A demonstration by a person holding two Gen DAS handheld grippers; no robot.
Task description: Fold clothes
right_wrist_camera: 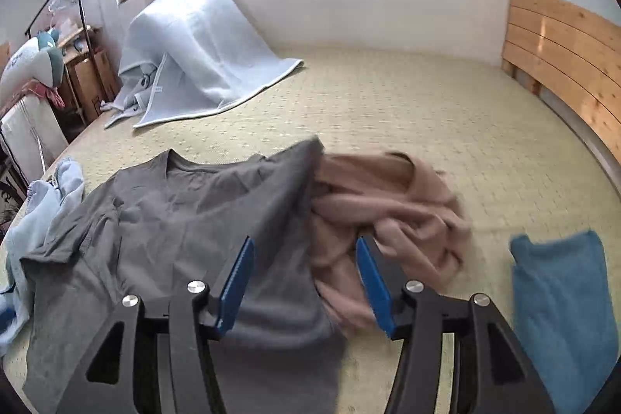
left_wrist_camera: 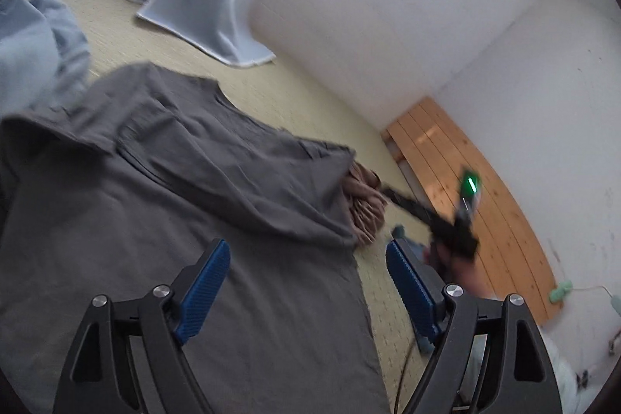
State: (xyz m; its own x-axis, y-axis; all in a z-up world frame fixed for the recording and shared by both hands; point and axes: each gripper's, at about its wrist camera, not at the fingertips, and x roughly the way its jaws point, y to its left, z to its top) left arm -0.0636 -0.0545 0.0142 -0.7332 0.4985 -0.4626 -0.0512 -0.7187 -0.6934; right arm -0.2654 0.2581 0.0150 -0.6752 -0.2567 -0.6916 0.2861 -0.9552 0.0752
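Note:
A grey T-shirt (left_wrist_camera: 155, 200) (right_wrist_camera: 186, 227) lies spread on the bed mat (right_wrist_camera: 388, 96), collar to the far side, one sleeve folded in over its chest. My left gripper (left_wrist_camera: 306, 251) hovers open above the shirt's right edge with nothing between its blue pads. My right gripper (right_wrist_camera: 306, 243) is open too, over the spot where the shirt's side overlaps a crumpled tan garment (right_wrist_camera: 388, 204) (left_wrist_camera: 363, 208). In the left wrist view the right tool's black body (left_wrist_camera: 454, 235) shows blurred, with a green light.
A folded blue cloth (right_wrist_camera: 559, 297) lies at the right. A pale blue garment (right_wrist_camera: 39, 212) (left_wrist_camera: 35, 45) is bunched at the shirt's left. A light blue blanket (right_wrist_camera: 202, 64) leans on the wall. A wooden headboard (right_wrist_camera: 562, 64) borders the bed.

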